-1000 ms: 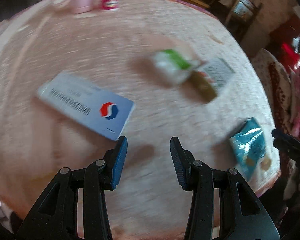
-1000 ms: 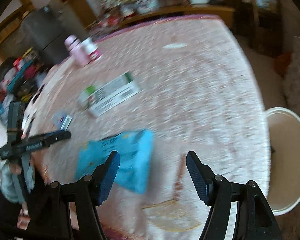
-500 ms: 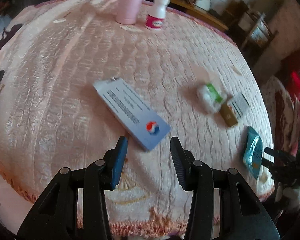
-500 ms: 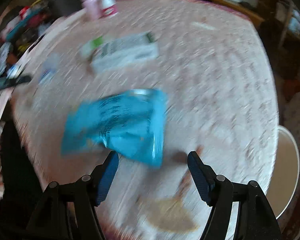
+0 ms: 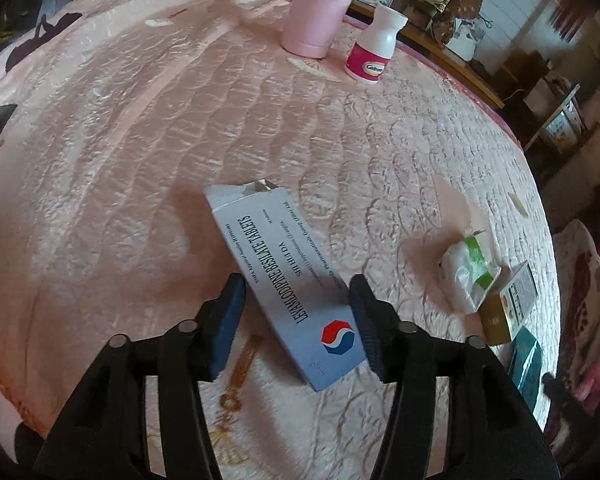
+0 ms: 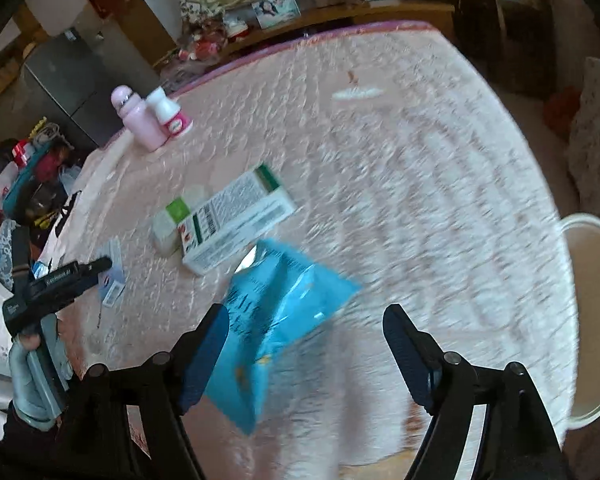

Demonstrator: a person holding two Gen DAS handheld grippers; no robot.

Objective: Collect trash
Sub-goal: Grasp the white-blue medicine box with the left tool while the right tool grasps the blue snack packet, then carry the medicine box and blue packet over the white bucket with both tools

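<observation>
A white tablet box [image 5: 288,280] with a red and blue logo lies on the pink quilted table [image 5: 140,160]. My left gripper [image 5: 298,320] is open, its fingers on either side of the box's near end. A blue foil wrapper [image 6: 276,320] lies near the table's front edge. My right gripper [image 6: 306,344] is open around its near part. A crumpled white and green packet [image 5: 466,272] and a green and white carton [image 6: 236,220] lie together between them. The left gripper [image 6: 60,280] also shows in the right wrist view.
A pink bottle [image 5: 318,8] and a white pill bottle with a pink label [image 5: 374,50] stand at the table's far side. A white bin [image 6: 592,312] stands beside the table on the right. Chairs and a shelf surround the table.
My left gripper has moved up to the tablet box, which now lies between its fingers. My right gripper has swung and drawn close over the blue wrapper.
</observation>
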